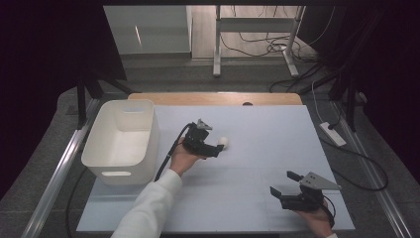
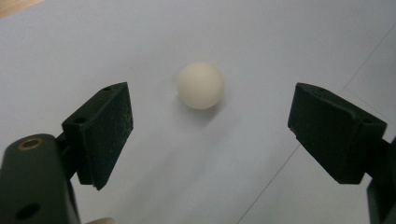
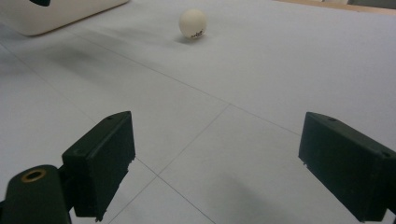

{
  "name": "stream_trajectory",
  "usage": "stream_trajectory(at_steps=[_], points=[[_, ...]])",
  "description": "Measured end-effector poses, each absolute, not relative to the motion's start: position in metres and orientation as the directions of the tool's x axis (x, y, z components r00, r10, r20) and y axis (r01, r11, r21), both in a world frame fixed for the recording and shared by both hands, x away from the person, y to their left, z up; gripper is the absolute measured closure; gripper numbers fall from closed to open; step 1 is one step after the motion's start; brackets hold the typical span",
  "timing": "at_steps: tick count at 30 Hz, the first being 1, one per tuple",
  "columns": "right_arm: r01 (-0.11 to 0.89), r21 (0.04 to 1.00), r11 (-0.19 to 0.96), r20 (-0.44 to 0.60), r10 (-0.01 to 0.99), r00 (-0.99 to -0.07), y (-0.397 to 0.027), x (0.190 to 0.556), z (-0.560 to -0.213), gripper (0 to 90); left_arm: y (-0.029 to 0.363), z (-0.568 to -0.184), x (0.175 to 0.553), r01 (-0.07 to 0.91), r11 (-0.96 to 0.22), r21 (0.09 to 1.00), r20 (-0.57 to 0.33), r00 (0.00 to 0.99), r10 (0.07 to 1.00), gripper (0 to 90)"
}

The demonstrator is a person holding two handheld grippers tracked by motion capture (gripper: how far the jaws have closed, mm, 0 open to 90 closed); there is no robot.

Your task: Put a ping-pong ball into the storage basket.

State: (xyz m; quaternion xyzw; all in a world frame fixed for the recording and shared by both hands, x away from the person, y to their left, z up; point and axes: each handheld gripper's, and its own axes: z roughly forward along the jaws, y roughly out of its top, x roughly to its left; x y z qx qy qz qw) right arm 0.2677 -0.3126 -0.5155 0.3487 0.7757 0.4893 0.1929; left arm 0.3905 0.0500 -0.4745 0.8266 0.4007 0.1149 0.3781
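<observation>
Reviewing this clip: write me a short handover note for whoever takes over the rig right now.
Left gripper: open, jaws either side of the white ball but just short of it, not touching.
Right gripper: open, holding nothing, near the table's front right.
Ball: lies on the pale blue table, mid-table, right of the white bin. In the right gripper view it shows far off.
Done: left gripper lined up on the ball.
Left: move in, close on the ball and lift it; the bin looks like the likely place to drop it.
</observation>
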Motion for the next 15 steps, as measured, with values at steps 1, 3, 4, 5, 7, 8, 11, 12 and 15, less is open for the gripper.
stream_trajectory(at_steps=[1,3,4,5,7,8,11,12,15], points=[[0.352,0.894,0.278,0.042,0.73,-0.683,-0.313,0.268,-0.515,10.6,0.05,-0.475,0.391,0.576,-0.395,0.716,-0.111,0.653,0.749,14.8],[0.351,0.894,0.279,0.041,0.729,-0.683,-0.313,0.268,-0.516,10.6,0.049,-0.476,0.392,0.576,-0.393,0.717,-0.111,0.65,0.752,14.8],[0.351,0.894,0.279,0.041,0.729,-0.684,-0.313,0.268,-0.516,10.6,0.048,-0.477,0.392,0.577,-0.4,0.712,-0.108,0.653,0.75,14.8],[0.351,0.894,0.279,0.041,0.729,-0.684,-0.313,0.268,-0.516,10.6,0.048,-0.477,0.392,0.577,-0.4,0.712,-0.108,0.653,0.75,14.8],[0.351,0.893,0.28,0.041,0.727,-0.685,-0.313,0.267,-0.516,10.6,0.045,-0.48,0.394,0.581,-0.397,0.711,-0.112,0.651,0.751,14.8],[0.35,0.894,0.28,0.041,0.727,-0.685,-0.312,0.267,-0.516,10.6,0.045,-0.48,0.394,0.58,-0.398,0.711,-0.112,0.651,0.751,14.8],[0.349,0.895,0.278,0.042,0.726,-0.687,-0.312,0.267,-0.516,10.6,0.043,-0.48,0.395,0.577,-0.402,0.711,-0.108,0.655,0.748,14.8],[0.35,0.895,0.278,0.043,0.726,-0.687,-0.313,0.267,-0.516,10.6,0.042,-0.479,0.396,0.577,-0.403,0.71,-0.107,0.654,0.749,14.8],[0.35,0.895,0.278,0.043,0.726,-0.687,-0.313,0.267,-0.516,10.6,0.039,-0.478,0.399,0.574,-0.401,0.714,-0.107,0.655,0.748,14.9]])
